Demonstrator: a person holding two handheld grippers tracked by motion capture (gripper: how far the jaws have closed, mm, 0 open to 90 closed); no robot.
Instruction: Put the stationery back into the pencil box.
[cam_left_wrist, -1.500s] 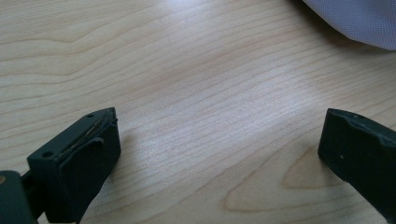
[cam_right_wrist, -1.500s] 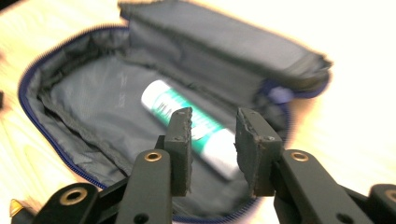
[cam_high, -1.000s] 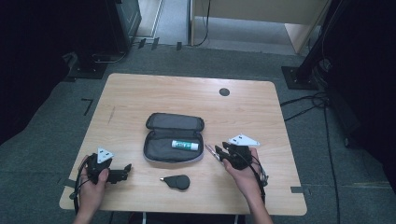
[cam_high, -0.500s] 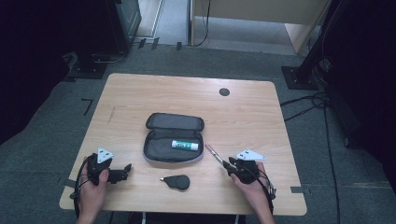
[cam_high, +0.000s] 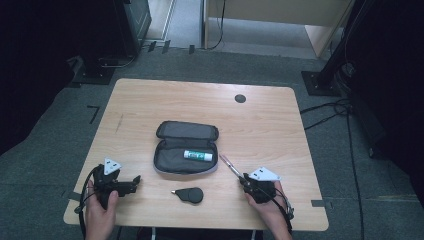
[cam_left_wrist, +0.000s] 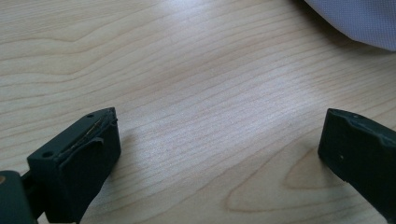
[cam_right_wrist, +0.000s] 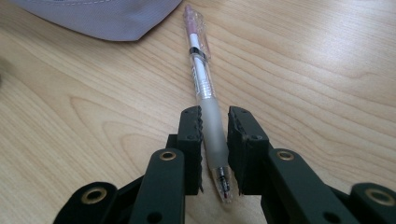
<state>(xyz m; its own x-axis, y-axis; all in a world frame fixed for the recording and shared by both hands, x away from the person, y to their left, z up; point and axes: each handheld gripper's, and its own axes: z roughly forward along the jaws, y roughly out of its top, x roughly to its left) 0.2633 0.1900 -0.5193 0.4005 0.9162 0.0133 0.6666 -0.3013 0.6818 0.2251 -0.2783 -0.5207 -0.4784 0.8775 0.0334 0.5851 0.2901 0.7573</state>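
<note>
Gripping a pen (cam_right_wrist: 201, 88), the right gripper (cam_right_wrist: 214, 135) has just been closing, its fingers (cam_right_wrist: 192, 135) now clamped on the grip end, pen lying on the counter (cam_high: 270, 120) just beside the open pouch (cam_high: 186, 150). Next likely lift it into the pouch. Left gripper (cam_left_wrist: 219, 154) rests apart, fingers wide. Wooden top, grey carpet.

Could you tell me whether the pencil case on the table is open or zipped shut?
Open: the pencil case lies with its lid folded back, and a glue stick shows inside.
</note>
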